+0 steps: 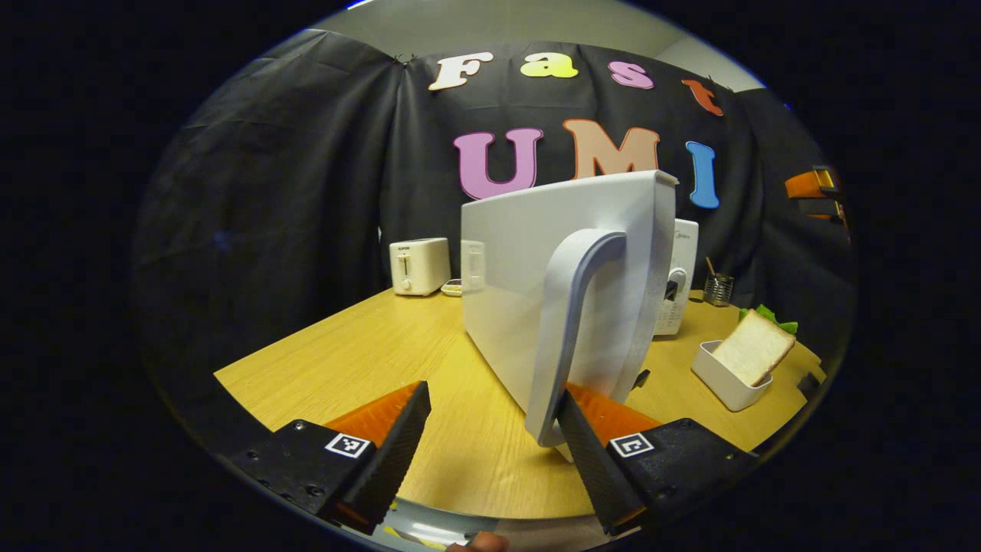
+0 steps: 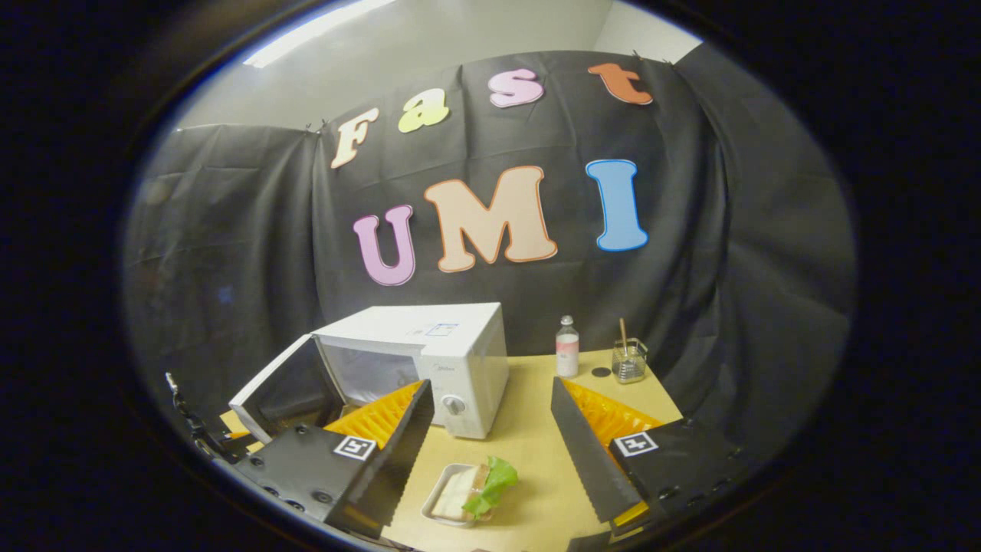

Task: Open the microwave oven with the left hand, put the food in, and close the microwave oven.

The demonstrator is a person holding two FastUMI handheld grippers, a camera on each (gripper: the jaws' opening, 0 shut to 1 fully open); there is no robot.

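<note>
My left hand-held gripper [image 1: 490, 437] sits at the bottom of its view with fingers spread, one beside the door handle [image 1: 571, 322], clamping nothing. The microwave door [image 1: 529, 284] stands swung open, so opening looks done. My right hand-held gripper [image 2: 490, 452] hangs open and empty above the food tray [image 2: 464, 491], low centre on the surface [image 2: 536, 460]. Loading and closing remain.

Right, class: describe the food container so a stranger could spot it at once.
Start at the white microwave on the wooden table, its door swung open. In front of it sits a small white tray. It alone holds sliced bread with a green lettuce leaf.
</note>
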